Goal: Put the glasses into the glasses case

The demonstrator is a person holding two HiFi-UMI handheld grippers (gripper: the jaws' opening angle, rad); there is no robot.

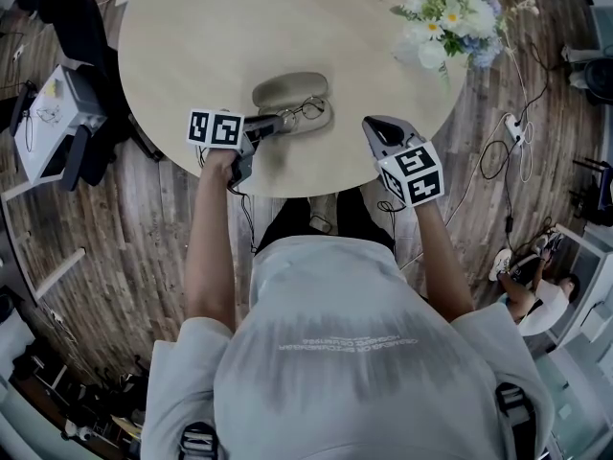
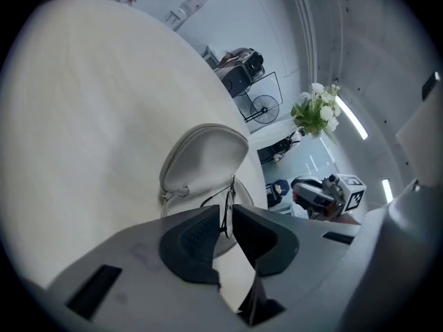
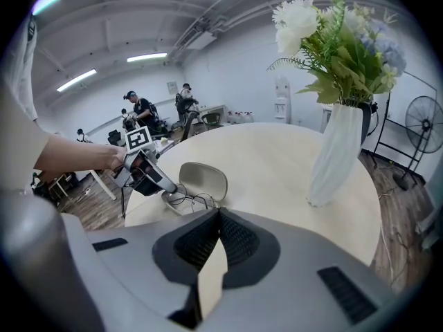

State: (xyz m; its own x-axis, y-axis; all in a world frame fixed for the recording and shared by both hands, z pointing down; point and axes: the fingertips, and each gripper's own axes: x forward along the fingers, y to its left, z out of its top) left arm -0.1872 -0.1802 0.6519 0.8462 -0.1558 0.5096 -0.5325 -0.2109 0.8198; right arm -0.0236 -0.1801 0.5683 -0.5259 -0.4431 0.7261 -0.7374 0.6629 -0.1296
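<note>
Head view looks down on a round pale table (image 1: 211,27) standing on a wood-plank floor (image 1: 134,218). At the far left, off the table, sits a white box-like unit (image 1: 43,113) with cables, well apart from the work.

Next comes the left claw (image 1: 273,125), reaching in over the table's near edge with its marker cube (image 1: 215,128) behind it. Its jaws stand narrow, with the thin rim of the glasses (image 1: 308,109) between them. The left gripper view shows a sliver of gap beside the rim, so the pads do not press on it.

The glasses case (image 1: 290,92) lies open on the near half of the table, just ahead of that claw. Its lid is tipped up and back, away from the person, and its pale lining is bare. The glasses lie across the case's lower shell, toward its right end. Whether they sit fully down inside I cannot tell.

To the right, the right claw (image 1: 375,127) hovers over the table's edge, apart from the case. Its jaws are closed tip to tip, with only the table showing past them.

Farther right and back, a white vase (image 3: 339,154) of white and blue flowers (image 1: 450,17) stands on the table, clear of both claws. Beyond the table on that side, cables and a power strip (image 1: 512,127) lie on the floor. A person (image 1: 536,300) is in view at the lower right.
</note>
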